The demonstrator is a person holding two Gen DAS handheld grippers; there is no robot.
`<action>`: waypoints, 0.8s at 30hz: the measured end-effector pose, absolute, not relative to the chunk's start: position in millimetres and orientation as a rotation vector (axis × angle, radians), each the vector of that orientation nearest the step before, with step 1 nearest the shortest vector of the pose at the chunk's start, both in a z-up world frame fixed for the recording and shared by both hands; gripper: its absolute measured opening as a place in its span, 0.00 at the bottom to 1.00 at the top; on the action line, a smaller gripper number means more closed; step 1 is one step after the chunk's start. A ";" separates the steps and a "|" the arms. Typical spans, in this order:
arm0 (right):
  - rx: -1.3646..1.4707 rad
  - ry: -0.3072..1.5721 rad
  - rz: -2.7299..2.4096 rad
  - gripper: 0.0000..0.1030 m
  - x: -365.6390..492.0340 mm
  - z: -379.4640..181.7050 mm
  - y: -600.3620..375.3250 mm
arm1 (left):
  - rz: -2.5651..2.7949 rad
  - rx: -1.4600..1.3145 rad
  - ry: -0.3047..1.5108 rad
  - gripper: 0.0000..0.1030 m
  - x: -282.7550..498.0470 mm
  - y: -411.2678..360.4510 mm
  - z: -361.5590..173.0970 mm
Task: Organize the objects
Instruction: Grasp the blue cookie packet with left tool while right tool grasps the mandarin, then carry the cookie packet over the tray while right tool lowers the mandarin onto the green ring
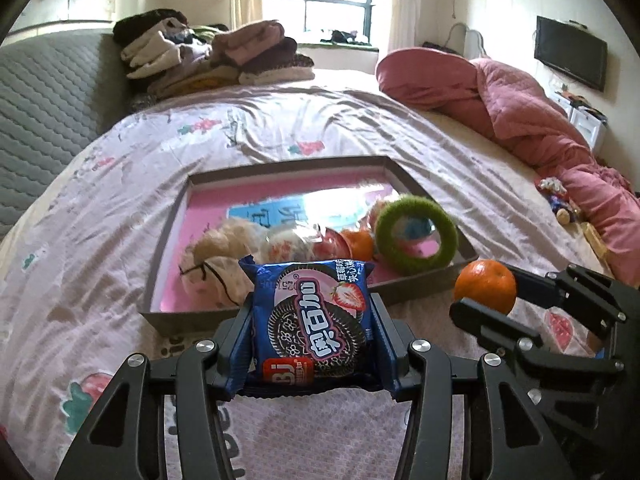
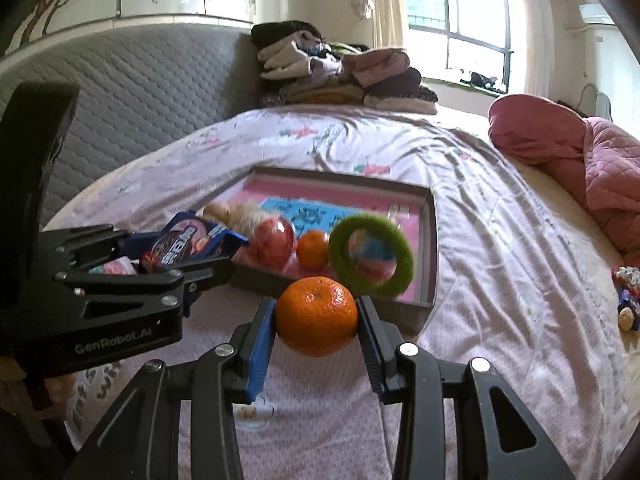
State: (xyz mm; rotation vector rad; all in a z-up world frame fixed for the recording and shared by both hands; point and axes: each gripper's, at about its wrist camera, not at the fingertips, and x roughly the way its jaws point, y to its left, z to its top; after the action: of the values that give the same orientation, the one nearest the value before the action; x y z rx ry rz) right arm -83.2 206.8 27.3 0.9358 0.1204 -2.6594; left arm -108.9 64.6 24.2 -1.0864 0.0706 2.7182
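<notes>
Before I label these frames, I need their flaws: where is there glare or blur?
Left wrist view: window glare washes the tray floor; green ring slightly soft. Right wrist view: window blown out, ring blurred; orange sharp. Both bend at the edges.

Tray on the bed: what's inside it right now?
Inside the tray: a green fuzzy ring, a small orange, a red patterned ball and a beige plush. The cookie packet covers the tray's near edge.
</notes>
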 end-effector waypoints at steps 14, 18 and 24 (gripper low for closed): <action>0.810 0.206 -2.739 0.39 -107.9 59.3 199.6 | 2.811 -1.025 0.062 0.52 -124.5 33.8 46.6; 0.792 0.205 -2.760 0.39 -117.2 64.4 200.6 | 2.850 -1.023 0.079 0.52 -134.8 20.4 50.1; 0.782 0.204 -2.771 0.39 -131.5 67.4 199.9 | 2.882 -1.020 0.092 0.52 -150.8 3.6 55.5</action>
State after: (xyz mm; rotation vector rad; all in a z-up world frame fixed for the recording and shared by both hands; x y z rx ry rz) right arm -131.5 199.9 67.4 0.7821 0.2041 -2.7711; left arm -150.8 3.6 55.5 -1.0196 0.0918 2.8818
